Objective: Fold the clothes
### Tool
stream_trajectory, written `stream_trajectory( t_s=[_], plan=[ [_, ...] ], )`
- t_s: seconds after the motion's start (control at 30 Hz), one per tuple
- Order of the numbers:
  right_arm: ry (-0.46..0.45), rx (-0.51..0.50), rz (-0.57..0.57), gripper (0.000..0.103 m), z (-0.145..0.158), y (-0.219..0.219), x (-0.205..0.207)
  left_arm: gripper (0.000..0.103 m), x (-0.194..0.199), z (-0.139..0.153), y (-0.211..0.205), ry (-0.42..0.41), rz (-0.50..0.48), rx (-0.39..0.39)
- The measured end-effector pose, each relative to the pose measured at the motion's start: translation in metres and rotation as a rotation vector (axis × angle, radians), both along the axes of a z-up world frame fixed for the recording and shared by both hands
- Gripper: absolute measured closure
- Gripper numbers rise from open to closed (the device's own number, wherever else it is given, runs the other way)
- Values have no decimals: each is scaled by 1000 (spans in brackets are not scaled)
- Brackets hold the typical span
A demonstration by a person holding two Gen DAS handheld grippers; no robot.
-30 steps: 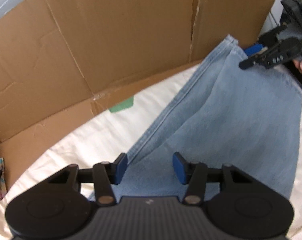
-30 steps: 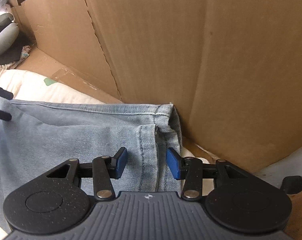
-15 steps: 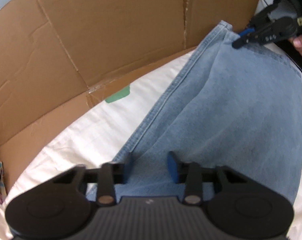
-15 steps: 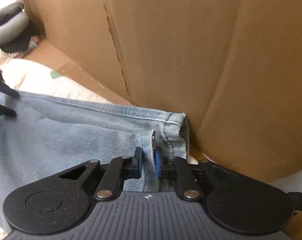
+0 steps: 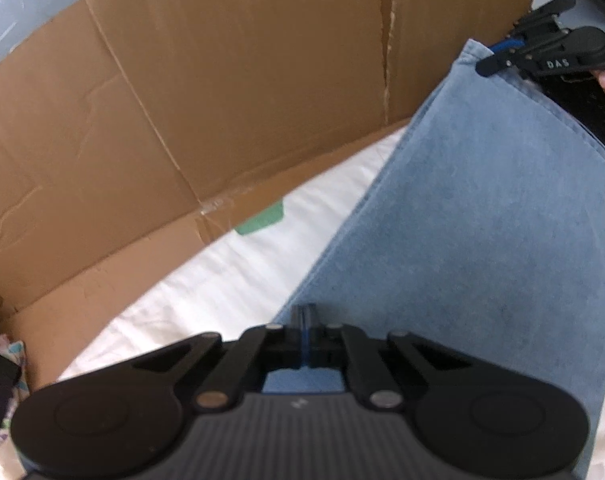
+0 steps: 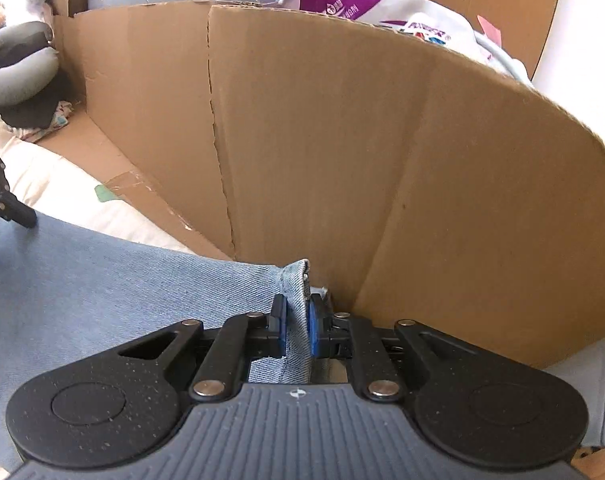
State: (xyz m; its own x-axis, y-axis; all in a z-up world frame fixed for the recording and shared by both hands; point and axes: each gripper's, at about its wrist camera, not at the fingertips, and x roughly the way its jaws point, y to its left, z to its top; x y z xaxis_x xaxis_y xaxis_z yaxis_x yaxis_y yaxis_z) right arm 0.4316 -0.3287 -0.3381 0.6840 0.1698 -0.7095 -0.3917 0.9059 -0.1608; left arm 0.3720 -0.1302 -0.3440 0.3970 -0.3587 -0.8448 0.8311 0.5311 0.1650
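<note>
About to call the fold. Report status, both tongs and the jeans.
Left tongs shut on jeans edge. Right tongs shut on hem corner. Cardboard wall close ahead of right tongs.

Two wrist fisheyes, each close above the jeans (image 5: 482,240), facing the cardboard wall (image 6: 342,140); both share these.

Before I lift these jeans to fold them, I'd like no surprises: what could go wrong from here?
1. The right hand-held gripper pinches only a thin corner of the jeans at the hem, so the denim might slip out under its own weight.
2. The cardboard wall stands close behind that corner; a lift could snag it.
3. The left hand-held gripper bites right at the edge and may lose it.
</note>
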Motion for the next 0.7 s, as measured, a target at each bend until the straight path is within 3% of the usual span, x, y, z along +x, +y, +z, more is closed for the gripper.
stream_trajectory(
  t_s=[0.23,0.37,0.5,0.53,0.7],
  plan=[
    [12,-54,-17,94,-7,3,13,103,13,-8,-11,-6,49,-5],
    [21,-75,-24,94,-12,4,20,103,16,-1,-9,5,108,-64],
    [48,-57,-32,92,-18,2,27,93,3,7,-10,5,88,-94],
    [51,-53,-35,84,-19,1,27,92,-1,7,-11,8,79,-100],
    [30,-52,-48,70,-12,-6,16,90,-20,1,-23,10,64,-120]
  ],
)
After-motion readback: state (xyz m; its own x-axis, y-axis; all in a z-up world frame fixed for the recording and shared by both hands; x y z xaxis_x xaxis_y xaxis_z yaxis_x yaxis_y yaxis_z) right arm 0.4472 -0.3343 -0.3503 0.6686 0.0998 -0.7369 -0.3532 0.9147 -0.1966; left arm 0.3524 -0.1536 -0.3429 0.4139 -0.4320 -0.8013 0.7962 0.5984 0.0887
